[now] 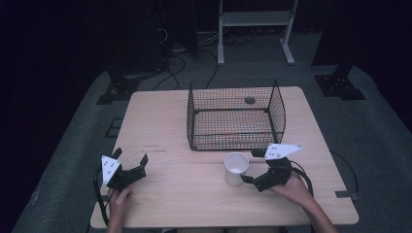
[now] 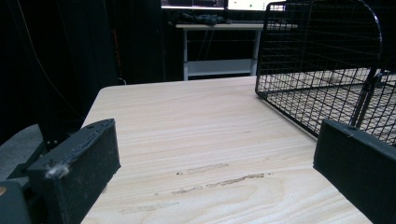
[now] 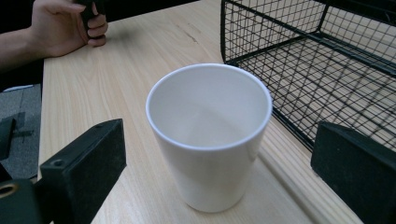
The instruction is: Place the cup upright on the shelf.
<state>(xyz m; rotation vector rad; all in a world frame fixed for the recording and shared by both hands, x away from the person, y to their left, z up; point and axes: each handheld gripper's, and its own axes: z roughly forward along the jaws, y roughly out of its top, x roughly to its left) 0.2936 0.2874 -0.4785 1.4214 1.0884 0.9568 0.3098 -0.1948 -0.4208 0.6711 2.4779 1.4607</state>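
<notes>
Black fingers (image 3: 84, 172) of the right gripper (image 1: 256, 166) are sitting closest to the lens in the right gripper view, standing wide apart on either side of a white cup (image 3: 208, 135) without pressing on it. That cup is standing upright on the wooden surface (image 1: 184, 194), toward its near right part, just in front of a black wire basket (image 1: 235, 115) that is occupying the far middle of the surface. Over in the high view, the cup (image 1: 236, 168) is sitting just left of the right gripper, with the person's right hand (image 1: 294, 186) holding that gripper near the near right edge. Across the surface, the left gripper (image 1: 130, 164) is resting near the near left corner, its fingers (image 2: 79, 163) spread open with nothing but bare wood between them, and the left hand (image 1: 120, 198) is gripping it from below.
</notes>
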